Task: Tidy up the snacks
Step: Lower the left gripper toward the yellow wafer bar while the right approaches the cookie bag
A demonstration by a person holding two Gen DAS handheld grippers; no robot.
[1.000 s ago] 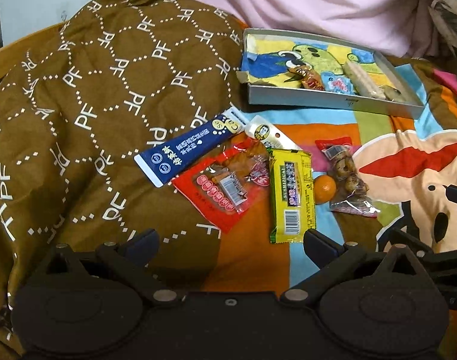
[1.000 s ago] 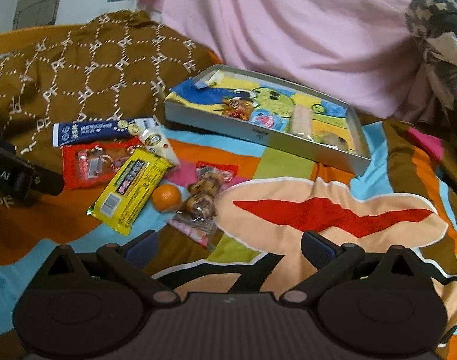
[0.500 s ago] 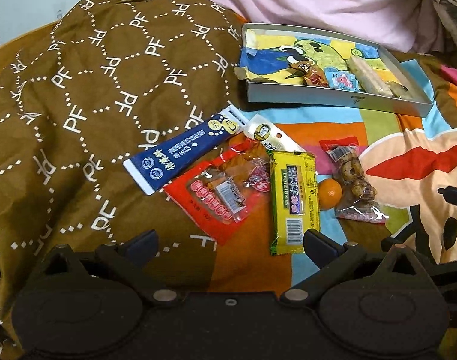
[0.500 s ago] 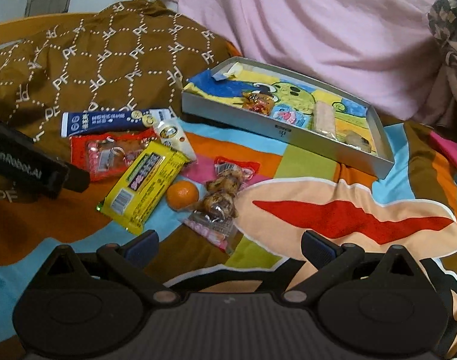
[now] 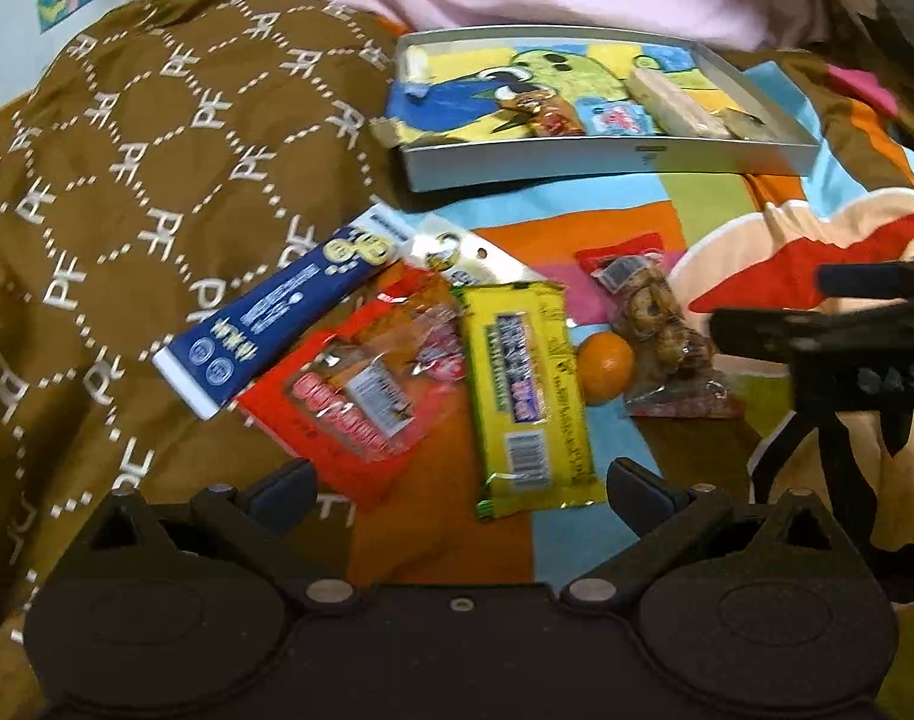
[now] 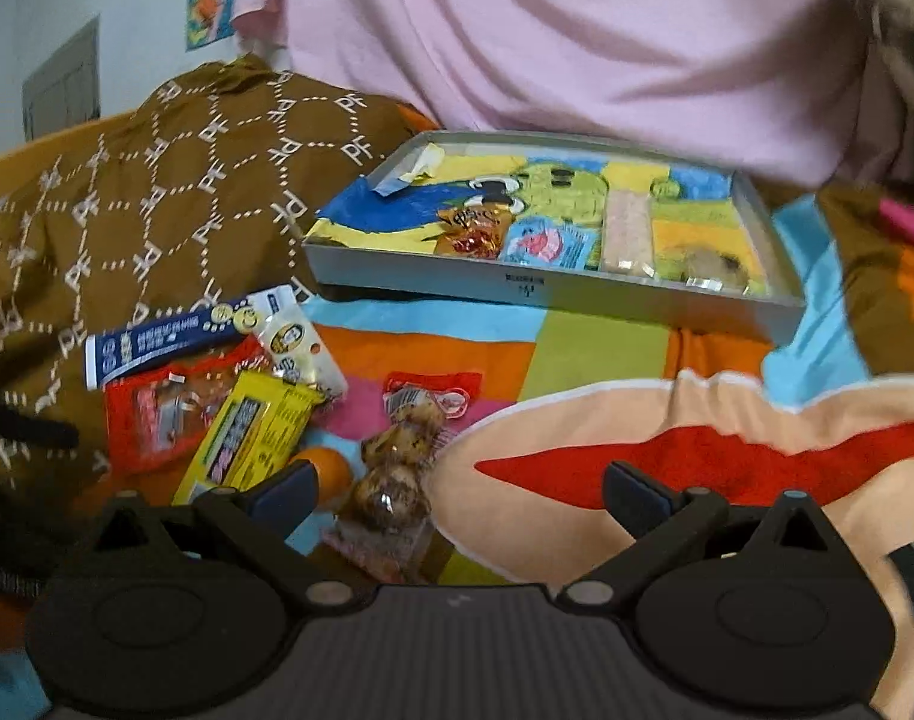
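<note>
On the patterned bedspread (image 5: 607, 222): yellow snack packet (image 5: 526, 390), red packet (image 5: 361, 396), blue packet (image 5: 277, 312), orange (image 5: 604, 363), cookie bag (image 5: 661, 330). Behind them, the grey tray (image 6: 553, 288) holds four snacks. Left gripper (image 5: 457, 480) and right gripper (image 6: 457, 480) hover with jaws released, empty.

1. The orange (image 6: 331, 471) is half hidden behind the left finger (image 6: 289, 489) of the right gripper (image 6: 457, 489) in the right wrist view.
2. The red packet (image 5: 361, 396) lies partly under the yellow packet (image 5: 529, 390), its right edge covered.
3. The white packet (image 5: 457, 255) beside the yellow packet is mostly tucked under it and the blue packet (image 5: 283, 312).
4. Print on every wrapper is too blurred to read.
5. The small items in the grey tray (image 6: 547, 288) are too small and blurred to name.
6. The right gripper (image 5: 847, 348), right of the orange, is cut off by the frame edge.
</note>
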